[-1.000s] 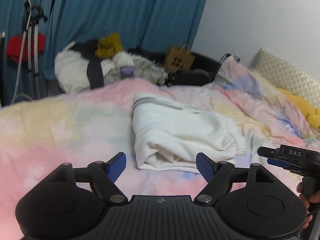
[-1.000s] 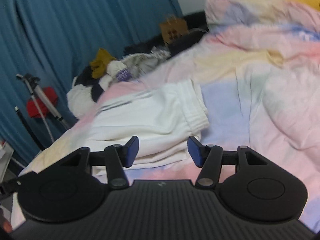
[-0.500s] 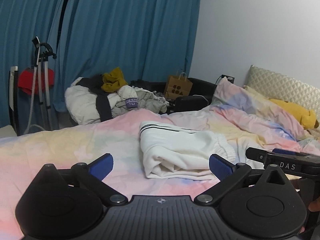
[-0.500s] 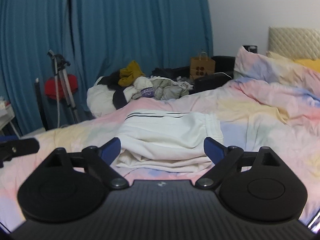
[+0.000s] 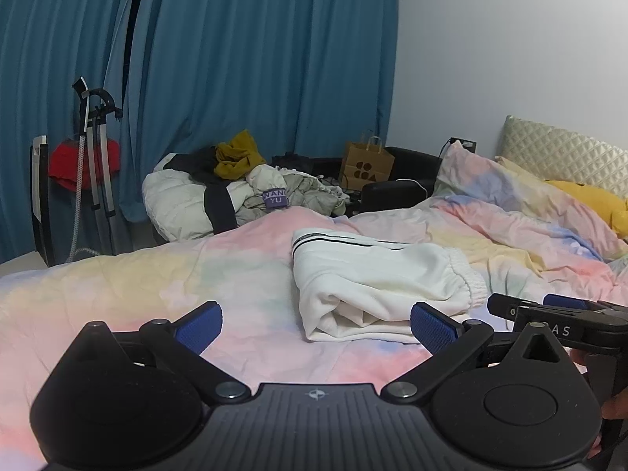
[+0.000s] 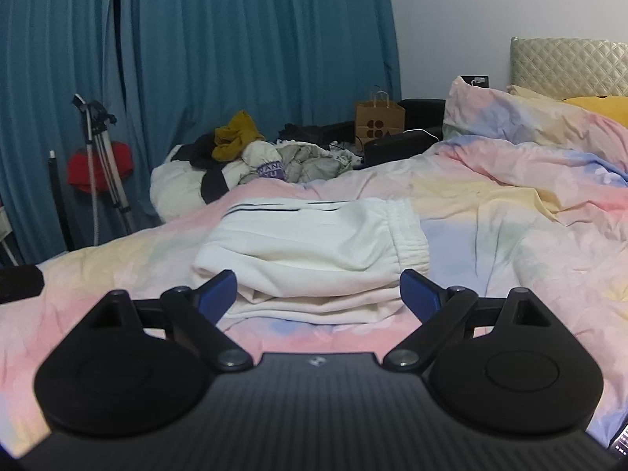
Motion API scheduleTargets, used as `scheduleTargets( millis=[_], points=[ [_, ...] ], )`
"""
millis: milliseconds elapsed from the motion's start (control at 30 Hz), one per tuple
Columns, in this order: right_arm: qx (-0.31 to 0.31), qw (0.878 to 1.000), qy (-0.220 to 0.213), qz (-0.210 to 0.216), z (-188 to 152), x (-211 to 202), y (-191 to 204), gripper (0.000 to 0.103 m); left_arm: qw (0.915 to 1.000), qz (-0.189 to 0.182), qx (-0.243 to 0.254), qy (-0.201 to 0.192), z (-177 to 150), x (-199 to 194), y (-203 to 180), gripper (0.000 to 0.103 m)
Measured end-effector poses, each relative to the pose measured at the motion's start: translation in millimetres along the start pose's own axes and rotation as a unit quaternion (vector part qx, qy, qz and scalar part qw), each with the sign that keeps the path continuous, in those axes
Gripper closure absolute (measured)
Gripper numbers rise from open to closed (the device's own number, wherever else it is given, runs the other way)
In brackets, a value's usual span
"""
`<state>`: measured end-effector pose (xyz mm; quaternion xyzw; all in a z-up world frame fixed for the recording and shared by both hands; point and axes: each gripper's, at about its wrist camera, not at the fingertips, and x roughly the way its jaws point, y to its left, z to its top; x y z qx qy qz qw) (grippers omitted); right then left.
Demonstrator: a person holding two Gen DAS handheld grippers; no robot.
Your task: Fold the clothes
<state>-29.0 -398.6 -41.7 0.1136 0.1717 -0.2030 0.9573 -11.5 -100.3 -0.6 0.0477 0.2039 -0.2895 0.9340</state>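
A folded white garment with dark stripes and an elastic waistband (image 5: pixel 376 282) lies on the pastel bedspread (image 5: pixel 157 282); it also shows in the right wrist view (image 6: pixel 314 251). My left gripper (image 5: pixel 316 324) is open and empty, held back from the garment's near edge. My right gripper (image 6: pixel 318 292) is open and empty, just short of the garment's front edge. The right gripper's body also shows at the right edge of the left wrist view (image 5: pixel 565 314).
A pile of unfolded clothes (image 5: pixel 243 192) sits past the bed's far edge, before blue curtains (image 5: pixel 235 59). A brown paper bag (image 5: pixel 367 167), a garment steamer stand (image 5: pixel 92 165), a yellow cushion (image 5: pixel 592 200) and the headboard (image 6: pixel 569 62) are around.
Both grippers have pulled back and levelled out from a downward look at the garment. Both jaws have opened wider. The garment has stayed still.
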Motion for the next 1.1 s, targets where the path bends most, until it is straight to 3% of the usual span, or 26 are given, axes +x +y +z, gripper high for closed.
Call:
scheduleTargets(
  millis=[300,1100],
  points=[
    [-0.005,1.0,-0.005,-0.012,-2.4,0.2,1.4,0.012,0.9995,0.025,0.018,0.0,-5.5,8.3,-6.8,0.0],
    [-0.014,1.0,-0.003,-0.015,-3.5,0.9,4.0,0.012,0.9993,0.033,0.015,0.005,-7.0,10.2,-4.6,0.0]
  ],
)
